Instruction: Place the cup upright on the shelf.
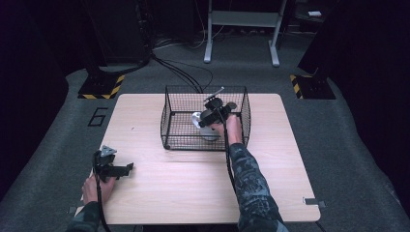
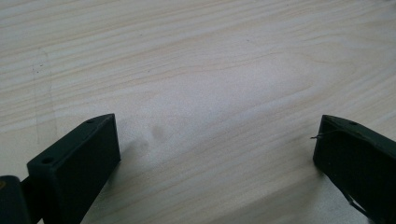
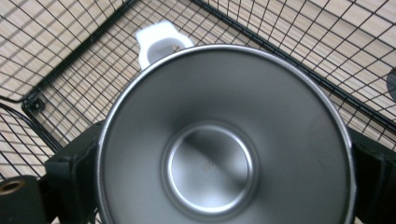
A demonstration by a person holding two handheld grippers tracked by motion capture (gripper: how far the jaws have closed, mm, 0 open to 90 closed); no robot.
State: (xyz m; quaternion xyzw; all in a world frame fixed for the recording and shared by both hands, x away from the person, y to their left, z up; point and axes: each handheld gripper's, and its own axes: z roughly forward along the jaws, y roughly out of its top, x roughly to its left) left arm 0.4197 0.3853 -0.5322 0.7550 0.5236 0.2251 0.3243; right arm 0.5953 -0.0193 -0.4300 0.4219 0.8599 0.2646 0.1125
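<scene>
Your steel bowl (image 3: 224,140) sits inside the black wire basket (image 1: 170,108), clamped between the two jaws of your right hand-held gripper (image 1: 209,120); the jaws press on opposite sides of its rim. In the right gripper view you look straight into the bowl's shiny inside, with its round flat bottom in the middle. Just beyond the bowl's rim a white plastic piece (image 3: 161,39) lies on the basket floor, close to a corner of the mesh. The basket stands on the far middle of the wooden counter (image 1: 183,188). Your left hand-held gripper (image 1: 129,168) rests low at the counter's near left edge, well apart from the basket, its jaws spread wide over bare wood with nothing between them.
</scene>
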